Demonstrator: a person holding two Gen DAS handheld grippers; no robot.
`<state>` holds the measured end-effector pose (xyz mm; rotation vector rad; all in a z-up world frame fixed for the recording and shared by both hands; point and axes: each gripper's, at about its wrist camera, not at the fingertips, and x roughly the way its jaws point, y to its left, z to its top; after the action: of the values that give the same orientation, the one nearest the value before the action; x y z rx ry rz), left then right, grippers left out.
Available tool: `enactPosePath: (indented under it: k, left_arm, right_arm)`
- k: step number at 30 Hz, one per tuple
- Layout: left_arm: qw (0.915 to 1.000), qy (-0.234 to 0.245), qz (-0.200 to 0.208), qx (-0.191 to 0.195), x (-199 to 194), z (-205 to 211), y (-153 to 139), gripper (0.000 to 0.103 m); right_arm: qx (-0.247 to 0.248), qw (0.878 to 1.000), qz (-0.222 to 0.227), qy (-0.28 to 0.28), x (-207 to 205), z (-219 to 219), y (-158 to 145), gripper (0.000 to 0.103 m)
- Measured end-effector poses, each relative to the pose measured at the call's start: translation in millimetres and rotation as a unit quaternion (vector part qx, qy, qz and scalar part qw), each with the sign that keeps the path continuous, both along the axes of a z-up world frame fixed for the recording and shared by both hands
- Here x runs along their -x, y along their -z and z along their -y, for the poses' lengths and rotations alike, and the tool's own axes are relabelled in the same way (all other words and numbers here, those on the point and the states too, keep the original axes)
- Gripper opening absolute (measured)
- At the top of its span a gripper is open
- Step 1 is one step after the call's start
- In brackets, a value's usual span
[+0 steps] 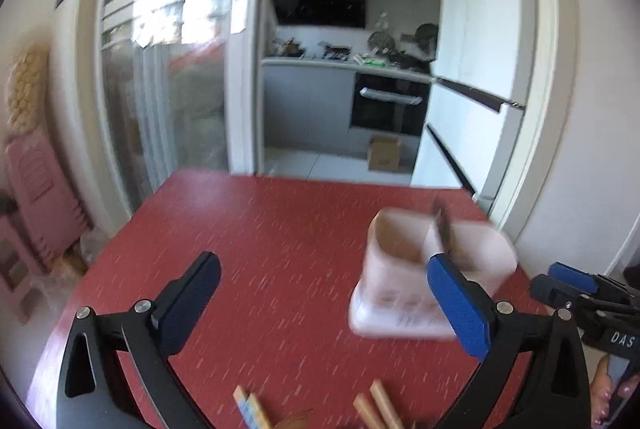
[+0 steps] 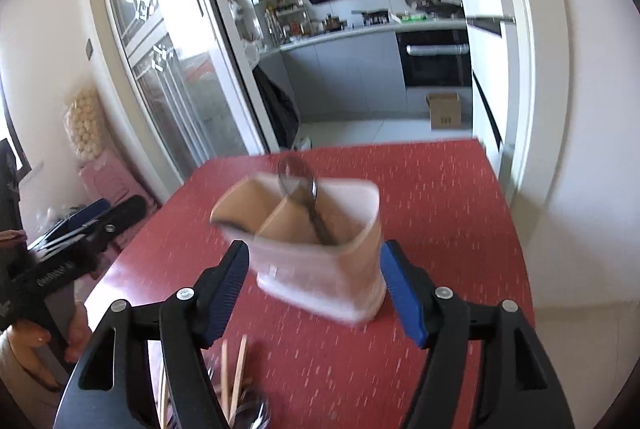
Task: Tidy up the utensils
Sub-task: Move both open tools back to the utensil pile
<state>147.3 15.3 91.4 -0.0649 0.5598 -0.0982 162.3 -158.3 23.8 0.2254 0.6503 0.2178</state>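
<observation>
So, holder (image 2: 320,245): mid red table (image 2: 440,197), blurry, spoon (image 2: 308,197) inside.
Right gripper (image 2: 314,293): wide open around holder, empty.
Left gripper (image 1: 324,293): wide open, empty.
Chopsticks (image 1: 376,405): near edge.
Kitchen (image 2: 360,49): behind table.

Red speckled table (image 1: 280,229); beyond, cardboard box (image 2: 445,110) on kitchen floor below built-in oven (image 2: 436,57); pink stool (image 1: 36,189) at left.

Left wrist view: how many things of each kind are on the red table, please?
Holder: 1
Spoon, standing in the holder: 1
Chopsticks, cut off at the lower edge: 4
Total: 6, not counting a blurred brown thing at the same edge.
</observation>
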Motion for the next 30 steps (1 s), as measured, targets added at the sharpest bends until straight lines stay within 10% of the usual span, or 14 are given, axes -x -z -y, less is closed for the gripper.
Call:
enactPosePath:
  k: [12, 30]
  left_arm:
    - [0.9804, -0.069, -0.176, 0.056, 62.6, -61.6, 106.2, 0.103]
    - [0.9673, -0.089, -0.234, 0.042, 61.5, -68.2, 147.5, 0.103]
  right_arm:
    - [-0.055, 0.986, -0.153, -0.034, 62.0, -26.7, 73.6, 0.072]
    - [0.003, 0.976, -0.218, 0.006, 79.0, -21.5, 111.1, 0.072]
